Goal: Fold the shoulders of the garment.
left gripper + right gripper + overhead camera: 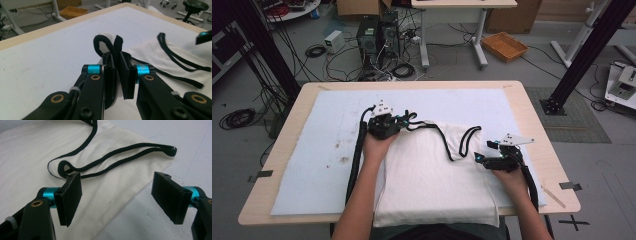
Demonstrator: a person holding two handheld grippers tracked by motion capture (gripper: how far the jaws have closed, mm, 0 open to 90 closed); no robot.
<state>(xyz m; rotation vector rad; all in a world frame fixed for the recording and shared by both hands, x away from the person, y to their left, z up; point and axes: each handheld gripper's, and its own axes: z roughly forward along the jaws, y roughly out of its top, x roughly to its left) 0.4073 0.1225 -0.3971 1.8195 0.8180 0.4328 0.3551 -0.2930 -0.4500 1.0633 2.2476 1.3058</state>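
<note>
Two forearms enter from the bottom of the high view, each hand holding a black two-jaw gripper over a white cloth bag (pixel 432 175) that lies flat on a white mat (pixel 332 140) covering the wooden table (pixel 277 150). At the bag's far left corner, the left gripper (pixel 404 120) is clenched on a black strap (pixel 117 47), which loops up between its jaws in the left gripper view. Near the bag's right edge, the right gripper (pixel 116 195) is released, jaws wide apart, with a second black strap loop (pixel 120 153) lying on the cloth just beyond them.
</note>
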